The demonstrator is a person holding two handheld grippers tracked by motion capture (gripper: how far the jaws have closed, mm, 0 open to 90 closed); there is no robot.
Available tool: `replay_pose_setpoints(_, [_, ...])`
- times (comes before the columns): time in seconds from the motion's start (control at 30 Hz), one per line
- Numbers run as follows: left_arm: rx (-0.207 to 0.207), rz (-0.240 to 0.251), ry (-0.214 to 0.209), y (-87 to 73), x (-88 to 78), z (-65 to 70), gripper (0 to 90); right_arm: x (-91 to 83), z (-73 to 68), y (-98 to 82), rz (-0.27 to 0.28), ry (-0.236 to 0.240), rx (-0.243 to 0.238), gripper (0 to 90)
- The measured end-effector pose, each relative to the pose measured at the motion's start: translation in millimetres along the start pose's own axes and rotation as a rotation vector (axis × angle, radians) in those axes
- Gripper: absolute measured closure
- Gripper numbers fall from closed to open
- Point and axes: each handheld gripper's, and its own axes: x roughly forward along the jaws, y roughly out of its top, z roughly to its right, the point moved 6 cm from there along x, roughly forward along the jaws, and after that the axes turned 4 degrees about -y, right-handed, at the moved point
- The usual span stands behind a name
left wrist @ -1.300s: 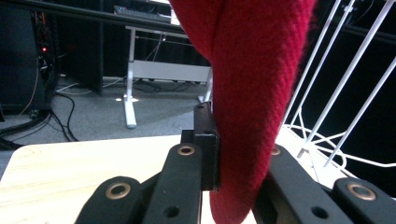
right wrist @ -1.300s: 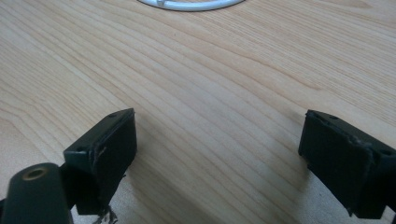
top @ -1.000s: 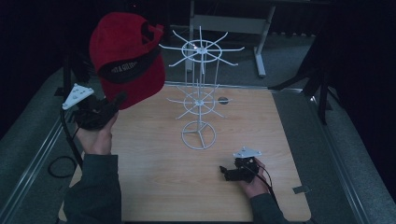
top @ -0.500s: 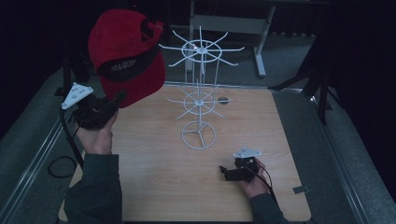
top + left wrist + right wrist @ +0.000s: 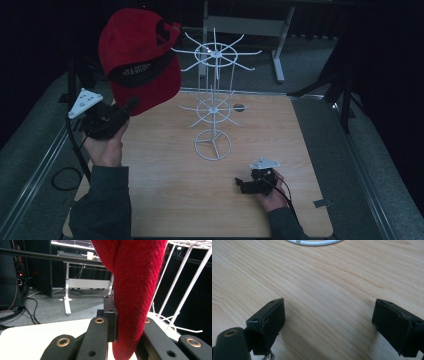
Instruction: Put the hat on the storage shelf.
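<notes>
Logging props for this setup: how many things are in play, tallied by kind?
Red cap: 1
White wire rack: 1
Handheld grippers: 2, the left gripper shut on the cap, the right gripper open over the table
Total: 4

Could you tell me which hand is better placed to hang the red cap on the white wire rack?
Left: its tool already grips the cap beside the rack. The right tool rests open on the table.
</notes>
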Motion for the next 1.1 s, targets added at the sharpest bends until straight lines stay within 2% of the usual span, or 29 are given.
replay_pose_setpoints(0.2, [-0.016, -0.009, -0.019, -8.5, 2.0, 2.3, 85.8, 0.0, 0.0, 0.0, 0.000, 0.000, 0.000, 11.2])
replay_pose_setpoints(0.5, [-0.052, -0.039, -0.019, -26.4, 7.7, -2.5, 85.7, 0.1, 0.0, 0.2, 0.002, -0.001, 0.000, 11.3])
replay_pose_setpoints(0.67, [-0.055, -0.062, -0.024, -35.9, 10.6, -1.1, 85.7, 0.2, 0.1, 0.2, 0.003, -0.001, 0.000, 11.2])
replay_pose_setpoints(1.1, [-0.075, -0.139, -0.046, -72.6, 25.8, 4.5, 85.6, 0.1, 0.0, 0.2, 0.002, -0.001, 0.000, 11.2])
